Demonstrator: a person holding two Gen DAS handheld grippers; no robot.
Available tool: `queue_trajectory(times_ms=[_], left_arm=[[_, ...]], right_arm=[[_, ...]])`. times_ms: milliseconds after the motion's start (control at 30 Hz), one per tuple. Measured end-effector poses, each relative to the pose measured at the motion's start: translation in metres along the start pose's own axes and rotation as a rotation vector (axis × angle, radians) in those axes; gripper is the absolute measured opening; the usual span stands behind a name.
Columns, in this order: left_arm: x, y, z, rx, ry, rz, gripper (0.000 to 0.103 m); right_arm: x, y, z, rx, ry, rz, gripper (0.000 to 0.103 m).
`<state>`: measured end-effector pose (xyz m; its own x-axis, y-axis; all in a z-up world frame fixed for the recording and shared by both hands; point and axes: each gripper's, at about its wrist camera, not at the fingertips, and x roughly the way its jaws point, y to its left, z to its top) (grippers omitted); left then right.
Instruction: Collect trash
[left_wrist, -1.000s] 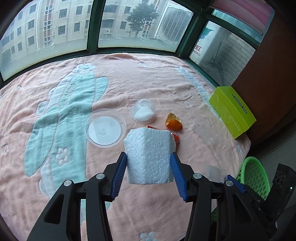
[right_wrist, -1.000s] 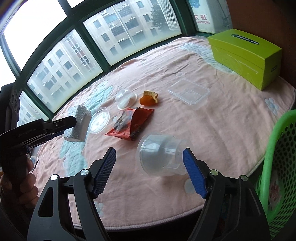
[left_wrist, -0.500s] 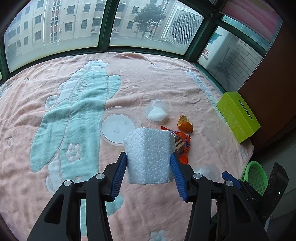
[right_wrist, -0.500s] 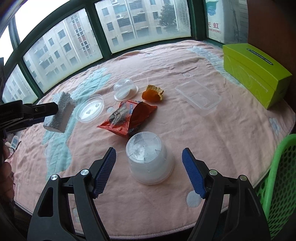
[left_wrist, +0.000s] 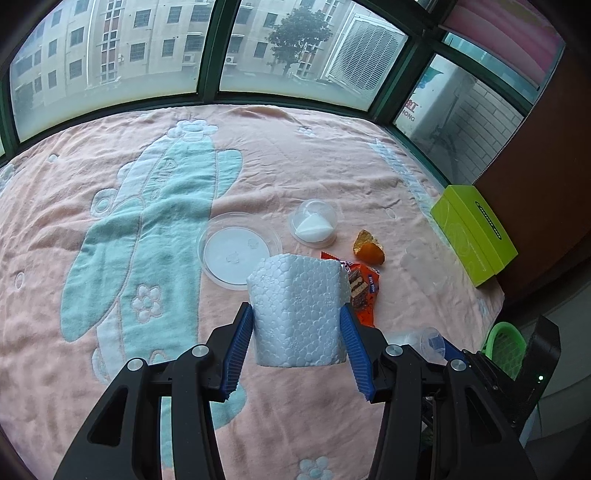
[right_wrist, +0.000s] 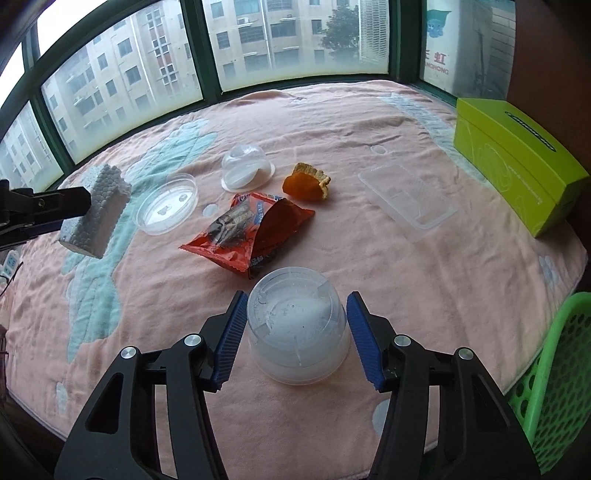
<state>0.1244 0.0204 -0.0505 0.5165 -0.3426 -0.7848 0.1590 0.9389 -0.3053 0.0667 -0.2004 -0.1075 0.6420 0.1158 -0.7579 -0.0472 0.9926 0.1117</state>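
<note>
Across the whole frame spreads a pink blanket with a teal figure (right_wrist: 369, 122). At lower centre of the right view, the right gripper (right_wrist: 295, 338) is closing around an upturned clear plastic cup (right_wrist: 297, 325). The left gripper (left_wrist: 297, 343) clenches a white foam block (left_wrist: 297, 314), lower centre.

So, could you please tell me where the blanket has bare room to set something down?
The broad pink stretch toward the windows, beyond the domed lid and orange peel, is bare. So is the strip between the snack wrapper and the clear tray. It is crowded around the round dish, wrapper and upturned cup.
</note>
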Motion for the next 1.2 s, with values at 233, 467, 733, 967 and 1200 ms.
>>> queue_trajectory(times_ms=[233, 467, 733, 967, 1200], left_arm=[[-0.008, -0.025, 0.006, 0.040, -0.016, -0.043, 0.047], [-0.012, -0.070, 0.006, 0.118, -0.023, -0.099, 0.047], [-0.010, -0.139, -0.004, 0.226, -0.004, -0.190, 0.047], [-0.004, -0.202, -0.021, 0.335, 0.031, -0.261, 0.047], [0.005, -0.254, -0.040, 0.430, 0.071, -0.307, 0.047]], right_arm=[[-0.045, -0.025, 0.012, 0.118, -0.065, 0.074, 0.055], [-0.090, -0.055, 0.005, 0.173, -0.118, 0.024, 0.055], [-0.125, -0.101, -0.023, 0.253, -0.121, -0.106, 0.055], [-0.149, -0.141, -0.050, 0.308, -0.105, -0.226, 0.055], [-0.173, -0.182, -0.075, 0.363, -0.112, -0.306, 0.056]])
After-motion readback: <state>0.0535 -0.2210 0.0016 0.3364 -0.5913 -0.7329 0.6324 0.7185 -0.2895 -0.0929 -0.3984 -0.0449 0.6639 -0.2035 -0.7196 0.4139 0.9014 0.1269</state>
